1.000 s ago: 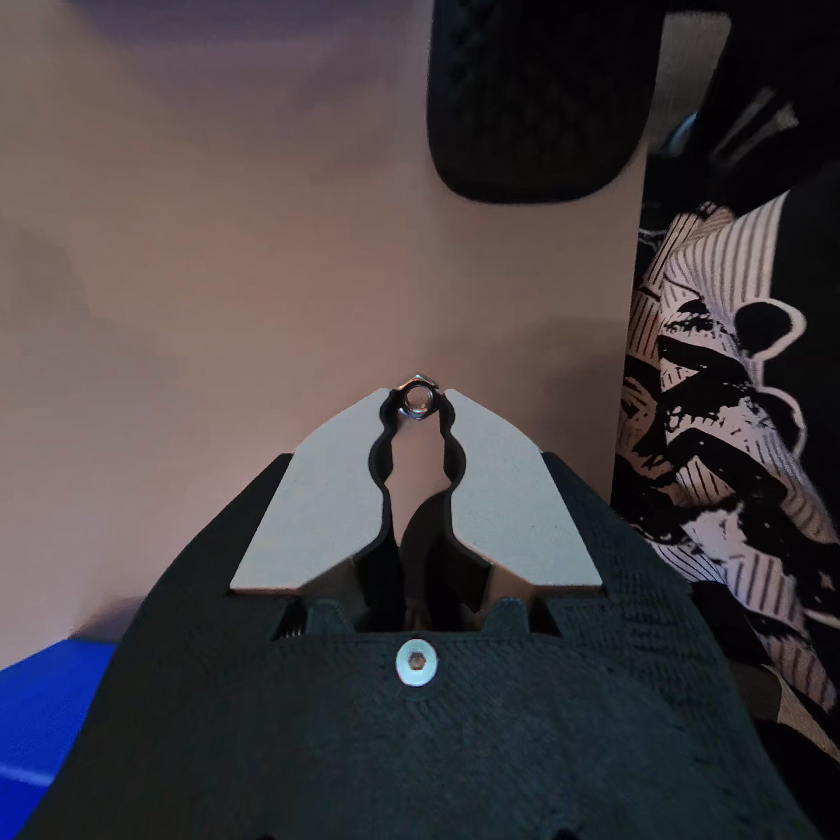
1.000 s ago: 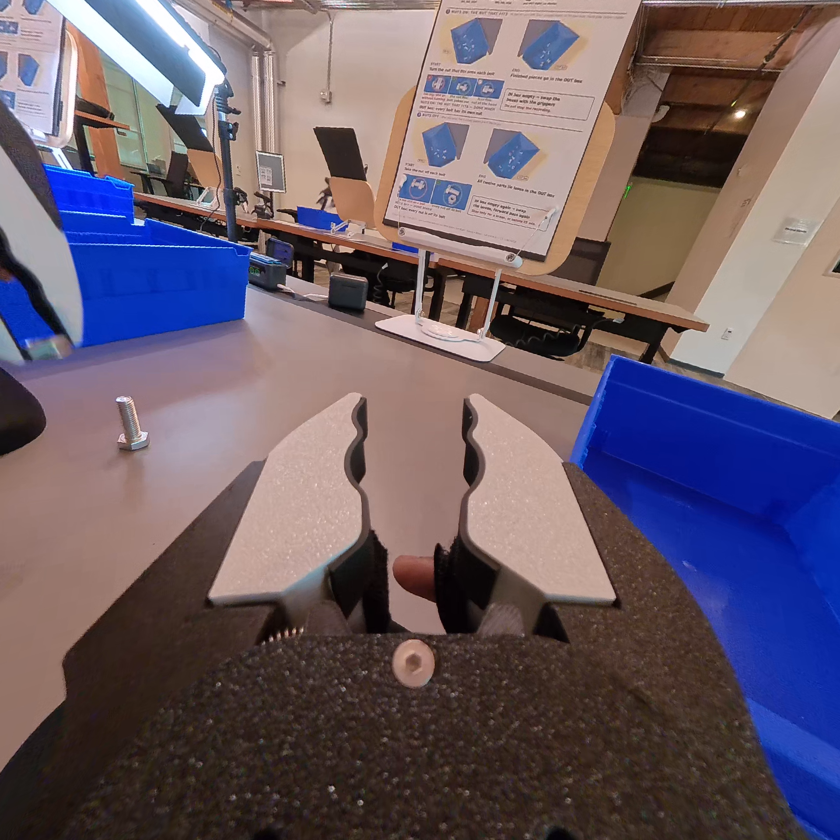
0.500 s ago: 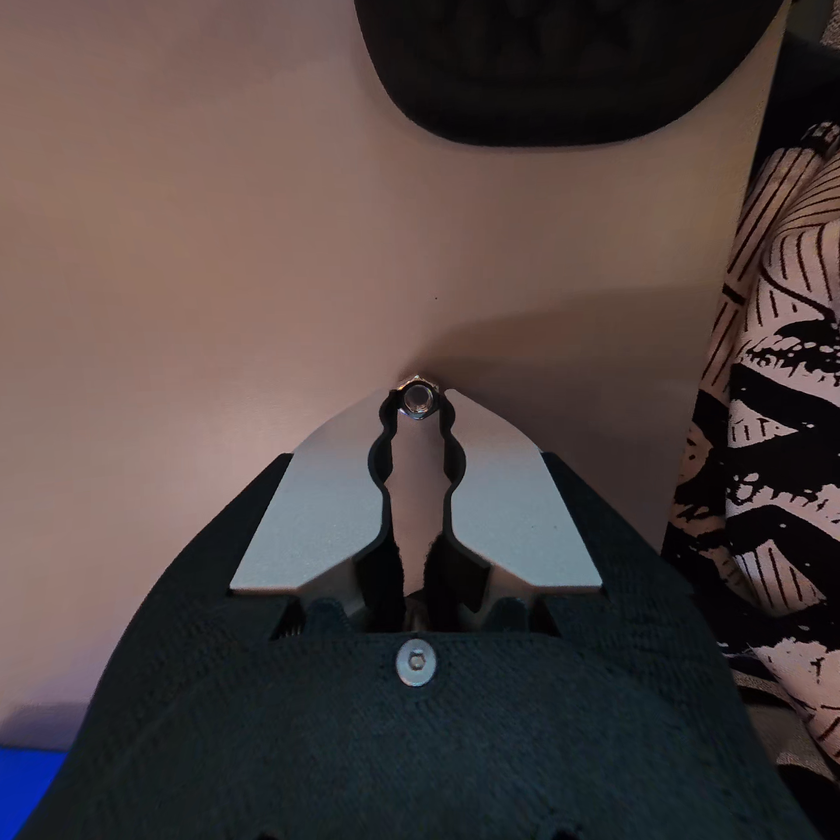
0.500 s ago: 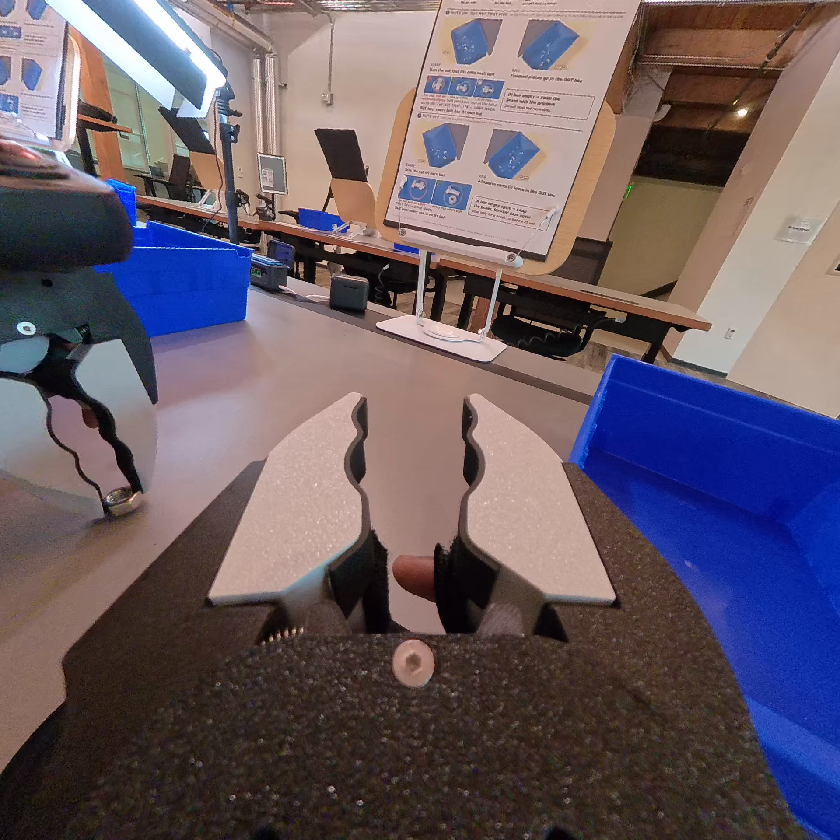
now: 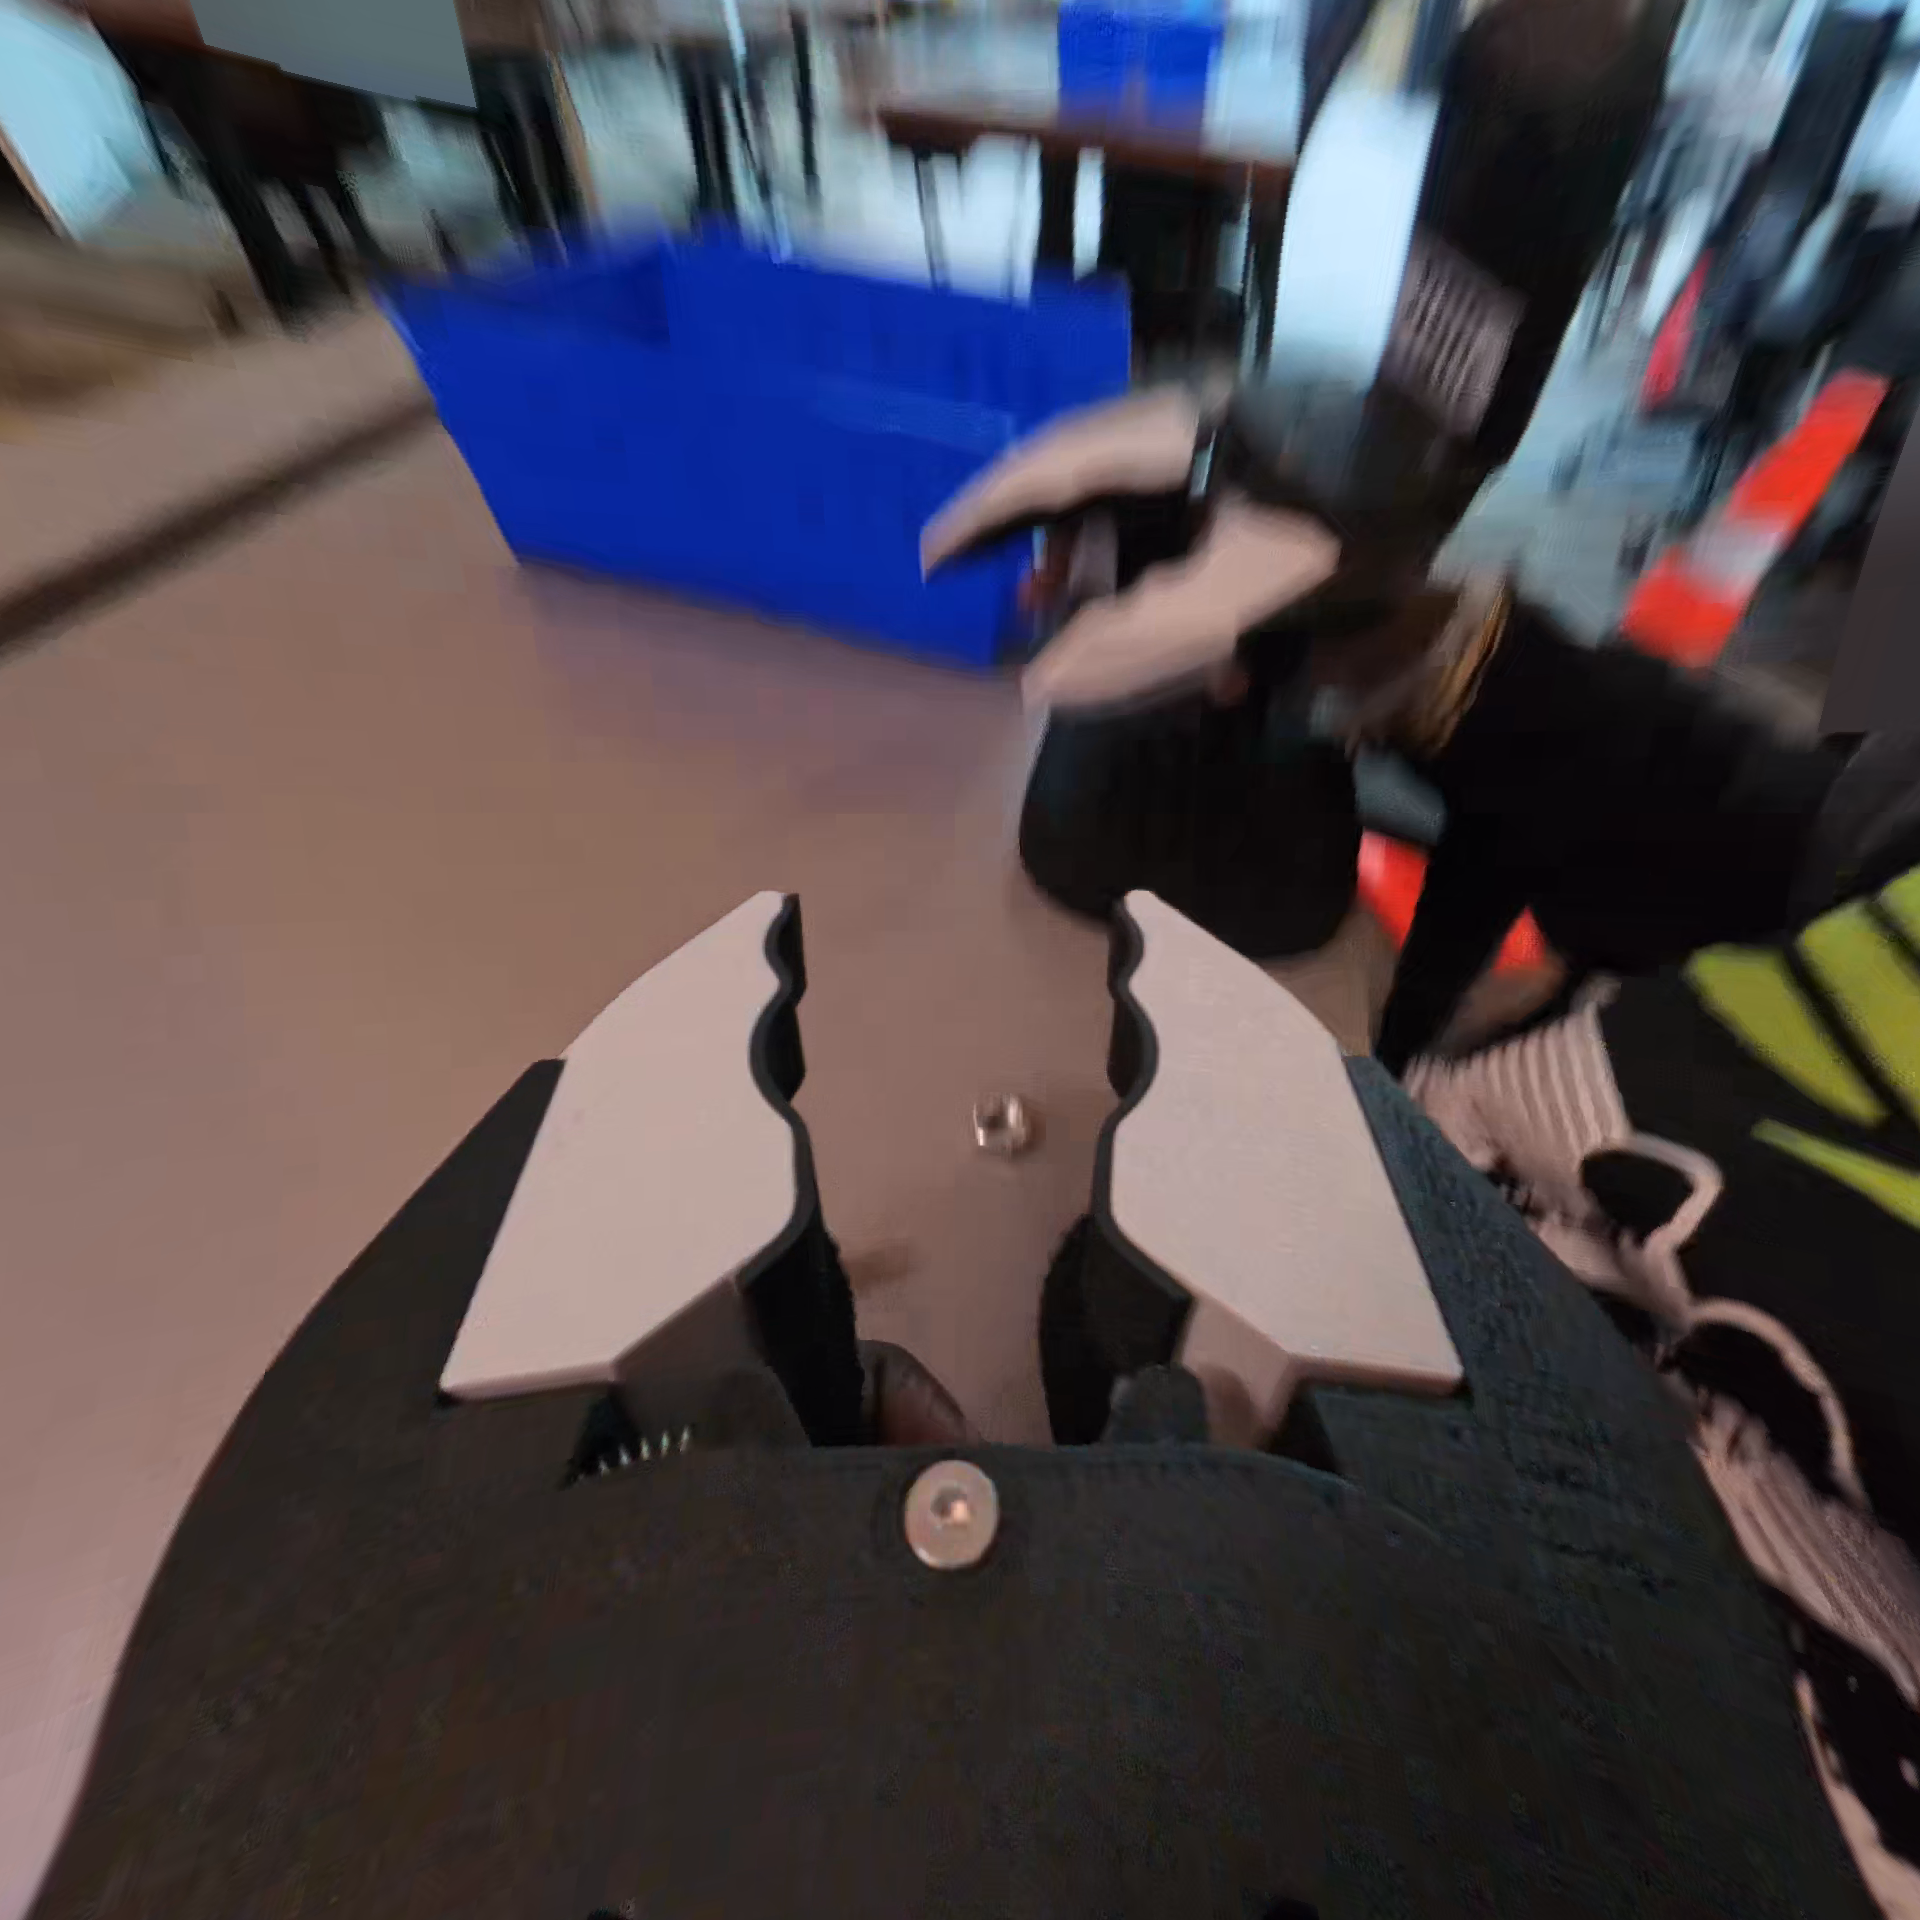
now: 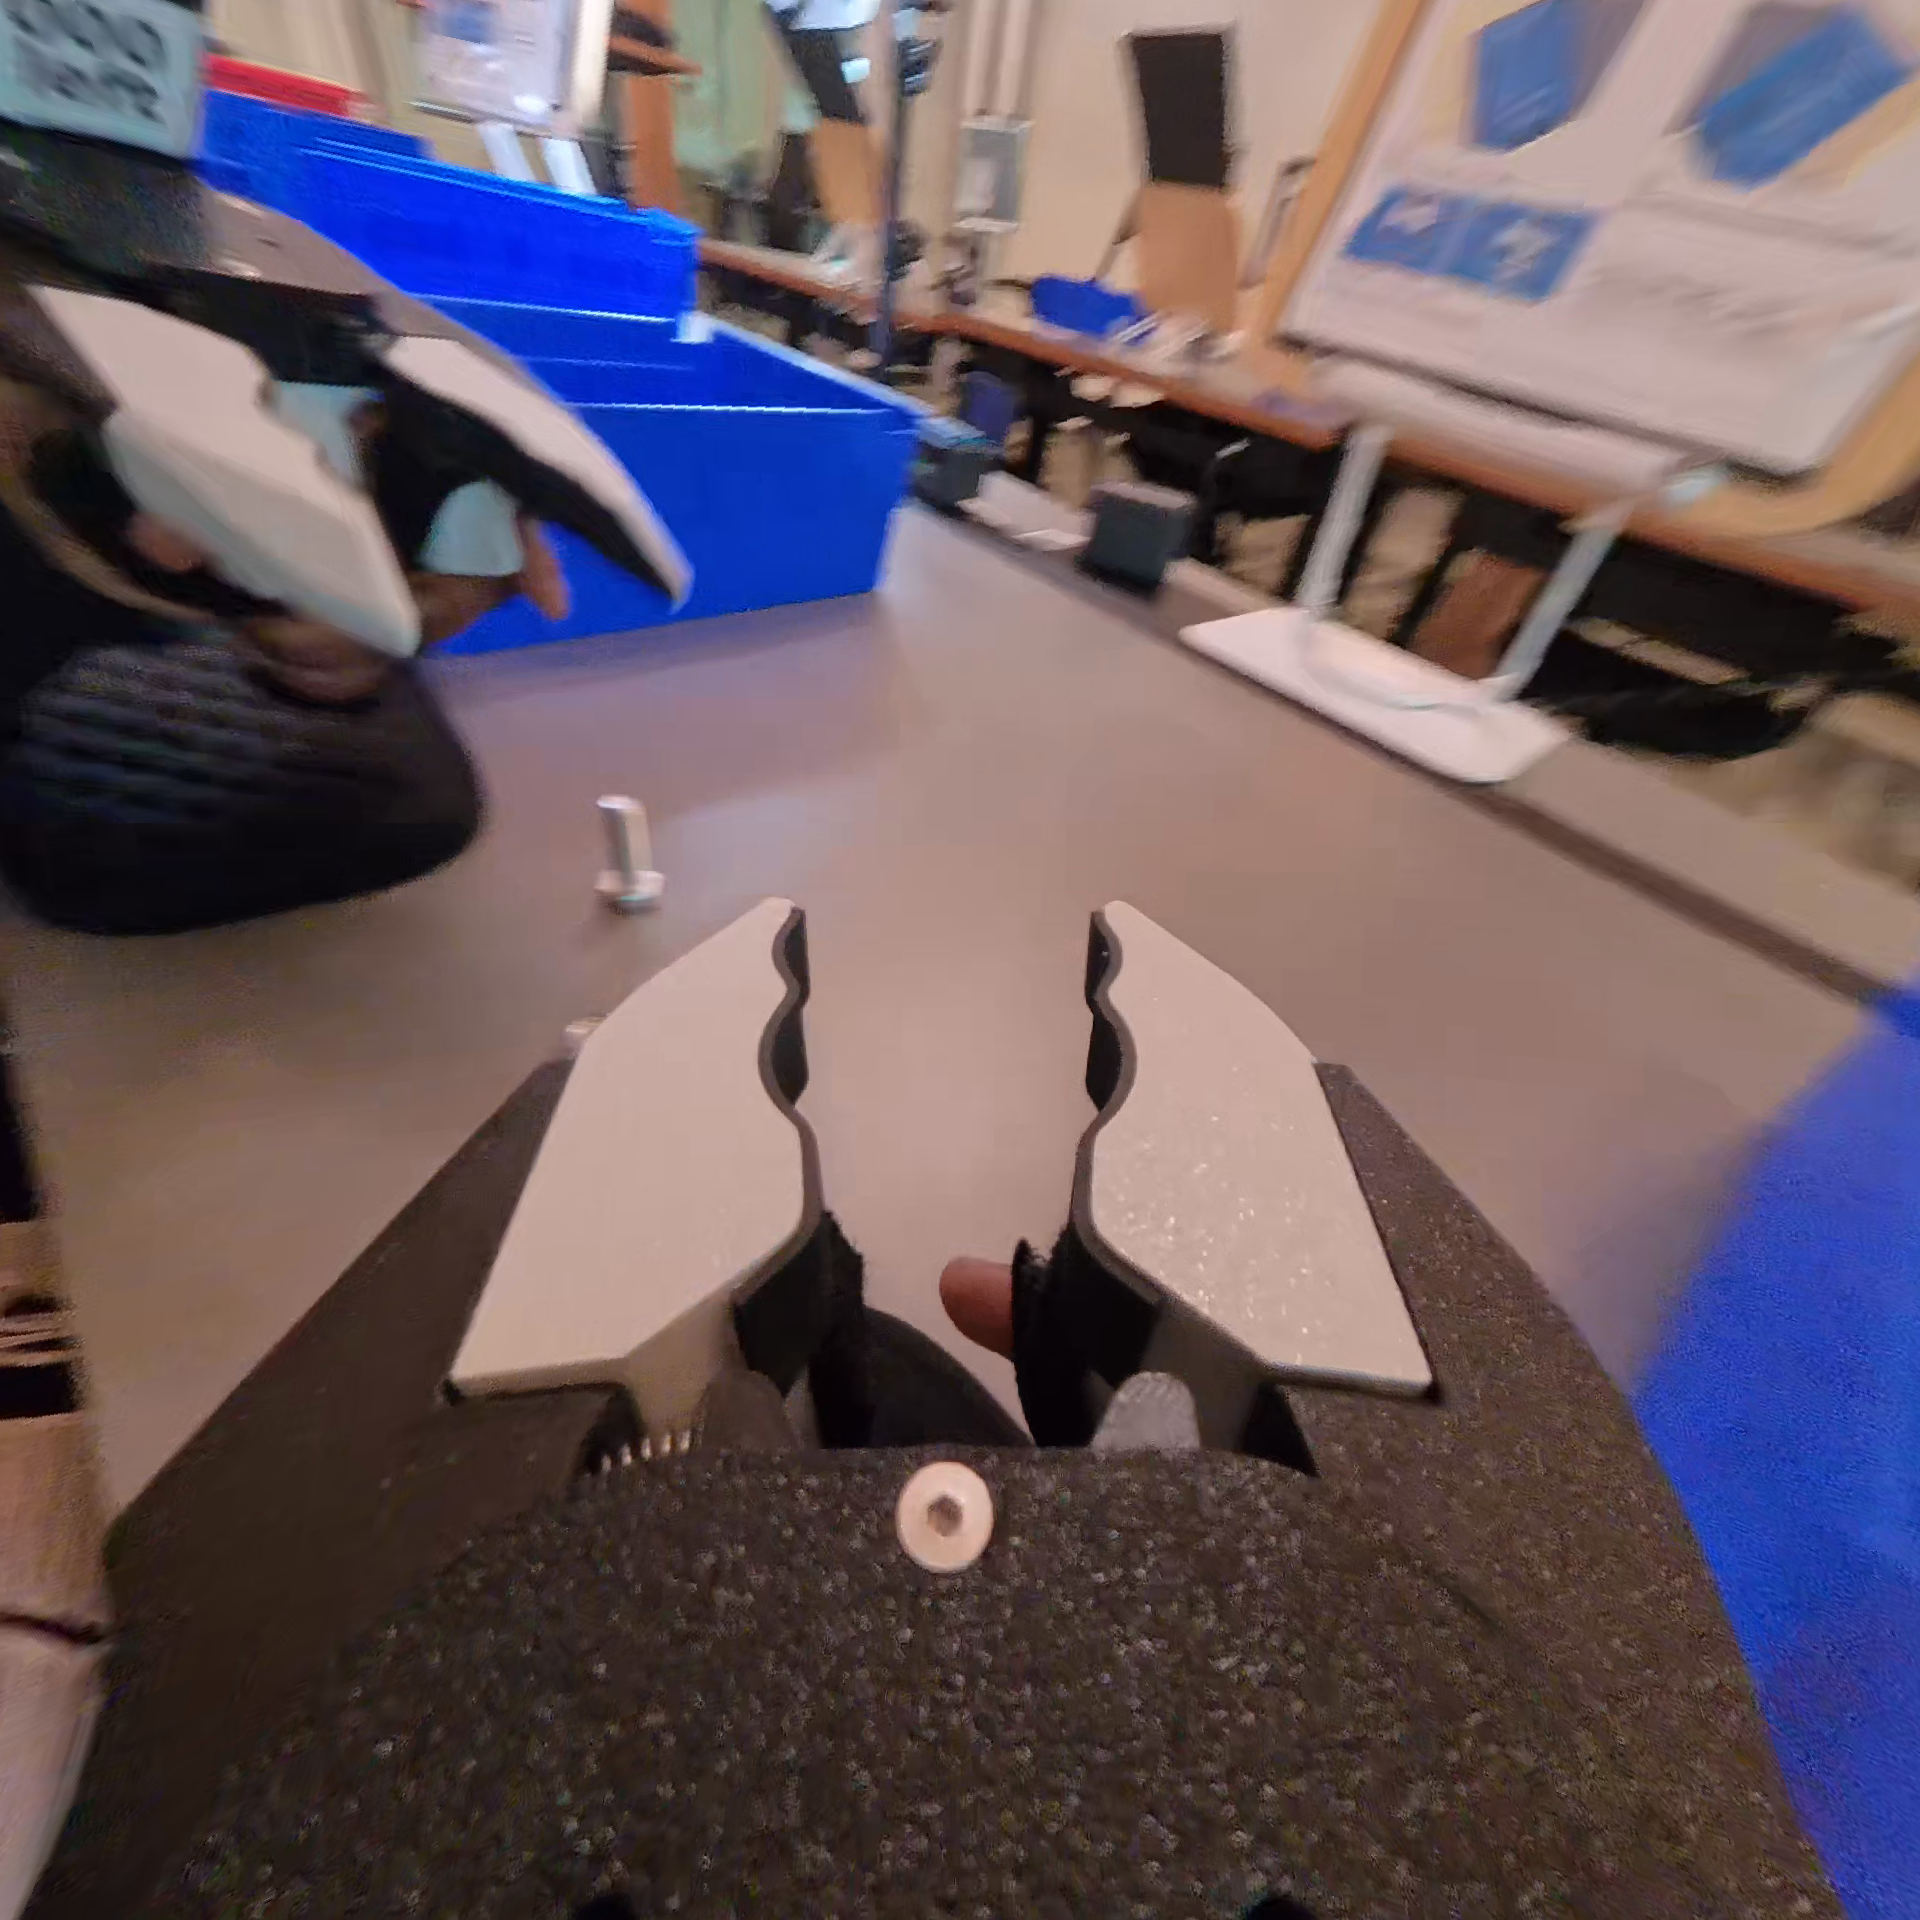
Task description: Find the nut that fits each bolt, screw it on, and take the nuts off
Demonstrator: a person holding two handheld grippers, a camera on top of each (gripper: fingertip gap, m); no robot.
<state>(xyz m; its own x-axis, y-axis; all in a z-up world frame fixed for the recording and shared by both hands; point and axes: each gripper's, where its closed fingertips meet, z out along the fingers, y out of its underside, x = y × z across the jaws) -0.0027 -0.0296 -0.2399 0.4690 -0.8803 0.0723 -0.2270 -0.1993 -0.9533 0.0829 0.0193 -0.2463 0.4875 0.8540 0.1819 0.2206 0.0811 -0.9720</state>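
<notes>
Meanwhile, both tongs, left (image 5: pixel 956 940) and right (image 6: pixel 940 945), gaped apart and empty, a nut (image 5: pixel 1003 1125) apparently lying loose on the counter (image 5: pixel 416 831).

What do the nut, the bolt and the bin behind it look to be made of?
Nut: bright silvery metal, probably plated steel, judging by its shine.
Bolt: pale grey metal, standing on its head; blur hides the finish.
Bin: blue plastic by its even, saturated colour and thin moulded walls, with a dull sheen.

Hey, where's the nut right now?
In the left wrist view the nut lies loose on the table, between the open fingers of the left gripper, nearer its right finger.
</notes>
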